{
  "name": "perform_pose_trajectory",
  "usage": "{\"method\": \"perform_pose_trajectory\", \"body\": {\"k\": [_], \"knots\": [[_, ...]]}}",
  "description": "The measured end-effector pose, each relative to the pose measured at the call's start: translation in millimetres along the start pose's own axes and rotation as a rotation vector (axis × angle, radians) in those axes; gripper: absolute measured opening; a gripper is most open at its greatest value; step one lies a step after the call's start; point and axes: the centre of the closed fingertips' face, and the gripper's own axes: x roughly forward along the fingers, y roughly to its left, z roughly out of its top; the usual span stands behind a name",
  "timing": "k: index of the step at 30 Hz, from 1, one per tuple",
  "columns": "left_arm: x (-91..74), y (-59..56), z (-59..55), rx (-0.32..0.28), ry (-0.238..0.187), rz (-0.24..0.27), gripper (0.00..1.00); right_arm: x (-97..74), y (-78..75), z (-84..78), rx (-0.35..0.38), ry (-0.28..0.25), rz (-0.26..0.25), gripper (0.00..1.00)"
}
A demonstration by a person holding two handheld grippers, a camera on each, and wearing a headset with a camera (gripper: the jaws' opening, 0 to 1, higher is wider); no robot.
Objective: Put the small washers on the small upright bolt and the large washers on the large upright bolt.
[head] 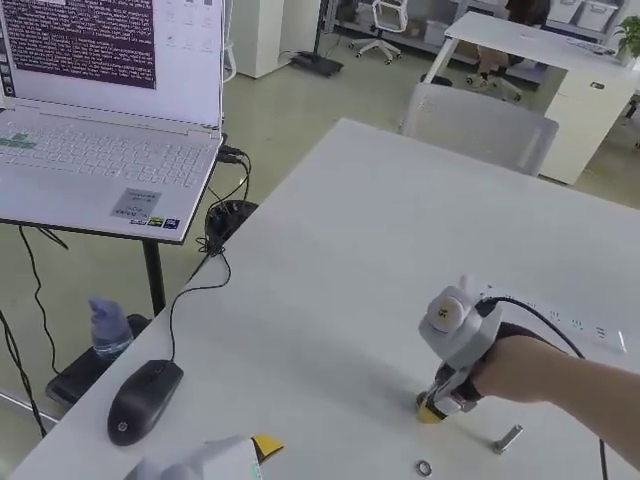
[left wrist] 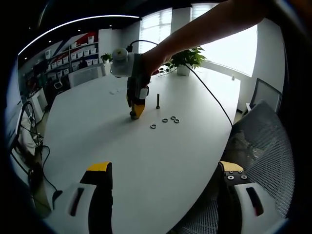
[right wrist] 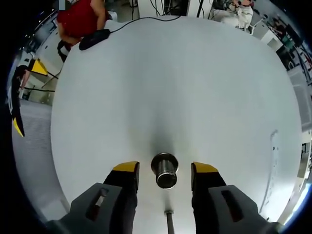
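My right gripper (right wrist: 165, 168) points down at the white table (right wrist: 170, 78), open, and a large steel bolt (right wrist: 164, 169) stands between its yellow-tipped fingers with a gap on each side. Just behind it is the small bolt (right wrist: 168, 222). In the left gripper view the right gripper (left wrist: 134, 115) touches down left of the small upright bolt (left wrist: 158, 101), with several washers (left wrist: 165, 120) lying loose nearby. The left gripper (left wrist: 163, 178) is open and holds nothing, well back from them. In the head view, the right gripper (head: 440, 408) is beside the small bolt (head: 507, 438) and a washer (head: 424, 467).
A laptop (head: 100, 150) sits on a stand at left. A mouse (head: 145, 395) lies near the table's corner, a spray bottle (head: 108, 328) beyond the edge. A power strip (head: 560, 315) lies at right. A mesh chair (left wrist: 263, 131) stands by the table edge.
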Motion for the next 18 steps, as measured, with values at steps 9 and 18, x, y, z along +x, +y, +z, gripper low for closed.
{"method": "perform_pose_trajectory", "body": {"k": [9, 18], "knots": [[-2.7, -2.0, 3.1, 0.006, -0.002, -0.002, 0.89, -12.4, 3.0, 3.5, 0.024, -0.027, 0.019, 0.44], [-6.8, 1.3, 4.6, 0.004, -0.009, 0.008, 0.88, -21.9, 0.1, -1.2, 0.037, -0.032, 0.011, 0.44]]}}
